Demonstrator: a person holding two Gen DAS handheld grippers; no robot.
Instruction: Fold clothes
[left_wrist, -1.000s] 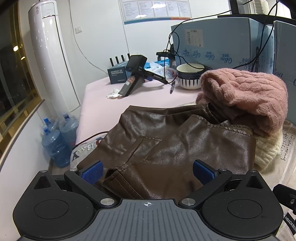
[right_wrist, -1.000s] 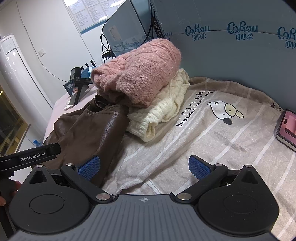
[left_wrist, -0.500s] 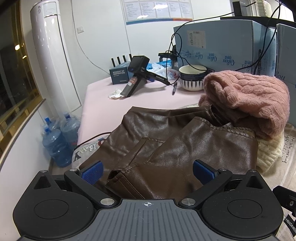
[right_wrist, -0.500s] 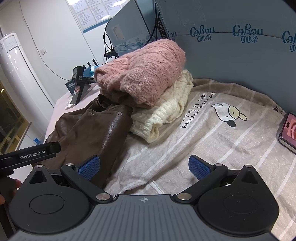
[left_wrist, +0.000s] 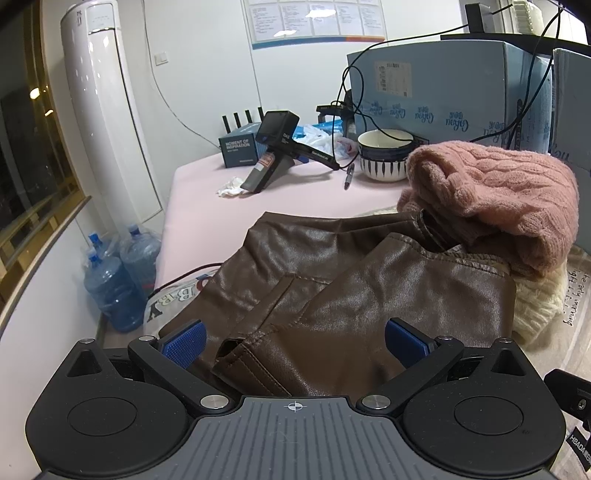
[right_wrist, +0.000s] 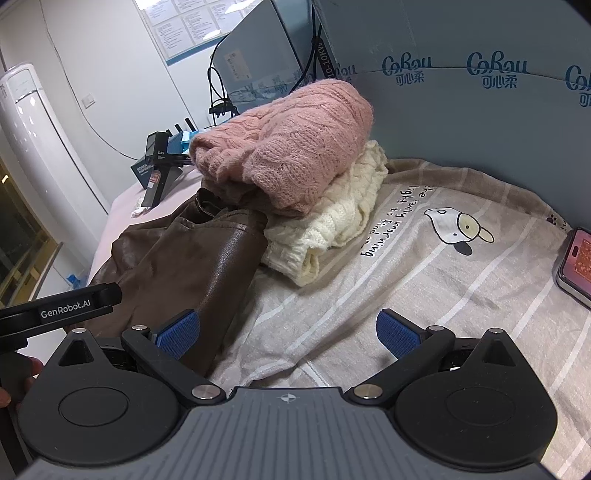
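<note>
While both tools hang above the bed, the scene reads as follows, nearest things first.

Left gripper (left_wrist: 293, 341): jaws spread wide, nothing between the blue pads; a folded cuff edge of the brown leather jacket (left_wrist: 332, 295) lies just ahead of them and below.

Right gripper (right_wrist: 288, 332): jaws likewise wide apart and holding nothing, hanging over the striped beige sheet (right_wrist: 424, 295), with the jacket's near edge beside its left pad.

Jacket axis: its long side runs away from the left gripper, from the cuff close by to the collar end far off, which is tucked against the sweaters; it leans toward the right as it recedes.

Jacket place: on the bed, left of the sweaters, partly over the sheet and partly over the pink cover (left_wrist: 295, 195).

Pink knit sweater (right_wrist: 284, 147): folded, resting on top of the cream knit sweater (right_wrist: 332, 221), both just beyond the jacket's far end.

Change from half a second ago: the left view has slid slightly, so the jacket sits a little more to the right; the right view shows the sweaters a touch farther right and the phone (right_wrist: 576, 266) lower; both pairs of jaws remain spread.

Farther back: a striped bowl (left_wrist: 384, 158), a black handheld device (left_wrist: 277, 147), blue cartons (left_wrist: 443, 92).
</note>
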